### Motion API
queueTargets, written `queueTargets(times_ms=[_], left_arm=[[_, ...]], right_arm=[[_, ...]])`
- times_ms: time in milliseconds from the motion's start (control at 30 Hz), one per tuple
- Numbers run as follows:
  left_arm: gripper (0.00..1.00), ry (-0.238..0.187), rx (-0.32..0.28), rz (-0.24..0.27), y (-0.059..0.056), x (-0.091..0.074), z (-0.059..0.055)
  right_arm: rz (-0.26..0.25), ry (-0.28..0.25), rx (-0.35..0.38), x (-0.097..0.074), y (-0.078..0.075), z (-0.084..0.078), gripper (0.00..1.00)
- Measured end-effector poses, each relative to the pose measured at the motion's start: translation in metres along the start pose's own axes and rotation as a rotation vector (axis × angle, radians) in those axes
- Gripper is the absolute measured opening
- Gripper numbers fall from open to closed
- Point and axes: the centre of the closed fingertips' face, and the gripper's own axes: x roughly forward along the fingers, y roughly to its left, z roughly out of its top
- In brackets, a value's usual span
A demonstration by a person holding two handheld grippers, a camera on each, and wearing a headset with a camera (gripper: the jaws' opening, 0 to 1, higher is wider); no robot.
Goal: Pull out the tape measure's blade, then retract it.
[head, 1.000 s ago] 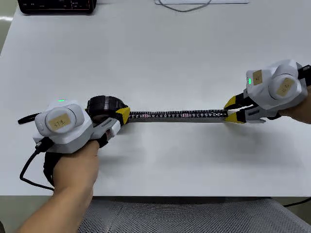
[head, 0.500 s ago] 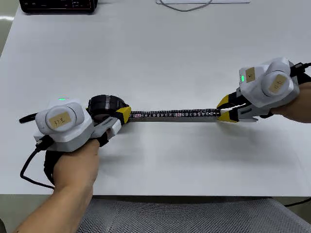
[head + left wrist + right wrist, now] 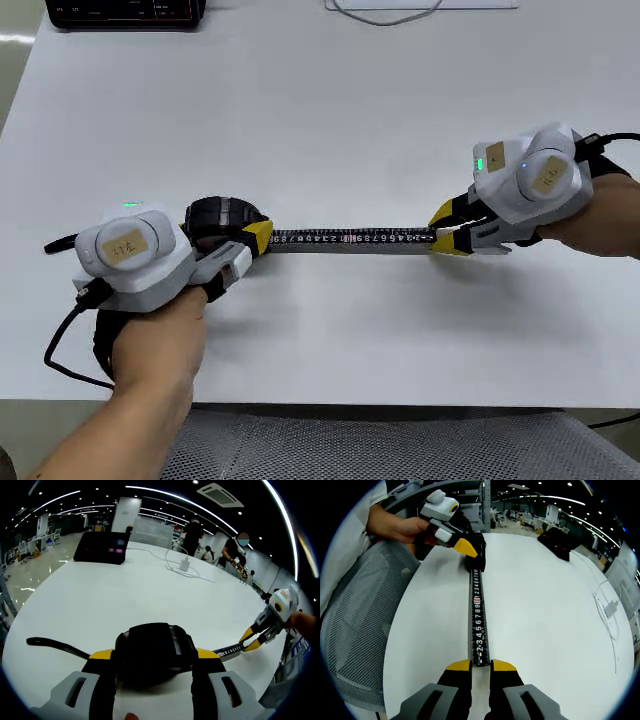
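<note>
The end hook is hidden between the right gripper's [image 3: 480, 666] yellow-tipped jaws, which pinch the tip of the blade [image 3: 479, 625]. The blade stretches across the white table [image 3: 545, 605] to the black case [image 3: 155, 642], whose sides are covered by the left gripper's [image 3: 155, 656] jaws, clamped on it. Whether the blade touches the tabletop is unclear. Farther off lie a white cable [image 3: 175, 565] and a dark device [image 3: 102, 547], which is cut off in the head view. A mesh chair [image 3: 355, 630] stands at the near edge; beyond is an open office with strip lights and people standing.
</note>
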Motion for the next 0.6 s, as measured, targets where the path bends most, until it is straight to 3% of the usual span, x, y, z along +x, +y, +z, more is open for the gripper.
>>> queueTargets(times_ms=[600], left_arm=[[0.56,-0.002,-0.019,-0.010,0.000,0.000,0.000]], right_arm=[[0.016,-0.038,0.000,0.014,0.000,0.017,0.08]])
